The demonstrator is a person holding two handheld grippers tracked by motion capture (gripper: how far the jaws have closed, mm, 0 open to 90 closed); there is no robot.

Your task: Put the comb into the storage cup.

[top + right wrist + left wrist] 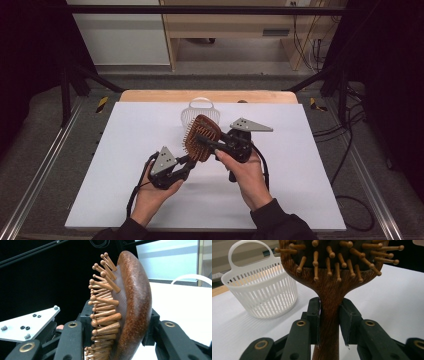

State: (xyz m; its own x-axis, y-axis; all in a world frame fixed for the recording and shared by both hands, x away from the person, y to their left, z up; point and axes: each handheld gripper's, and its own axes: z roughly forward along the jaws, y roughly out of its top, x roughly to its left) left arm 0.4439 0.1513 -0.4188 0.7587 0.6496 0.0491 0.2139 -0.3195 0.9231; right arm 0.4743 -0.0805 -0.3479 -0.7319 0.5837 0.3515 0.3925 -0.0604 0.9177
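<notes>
Wooden hairbrush held up off the white desk at the middle of the high view, bristle side turned toward the lower left of the frame. Left gripper, at lower centre-left, closed on the brush's handle; in the left gripper view, both black fingers pressed against the narrow neck just under the bristled head, at centre frame. Right gripper, at centre-right, reaching in across the brush head; in the right gripper view, fingers set narrowly on either side of the head, one against the bristle tips, the other behind the rounded wooden back. Firm clamping there: cannot tell. White slotted basket with a loop handle standing on the desk just behind the brush, at upper centre of the high view and at upper left of the left gripper view.
</notes>
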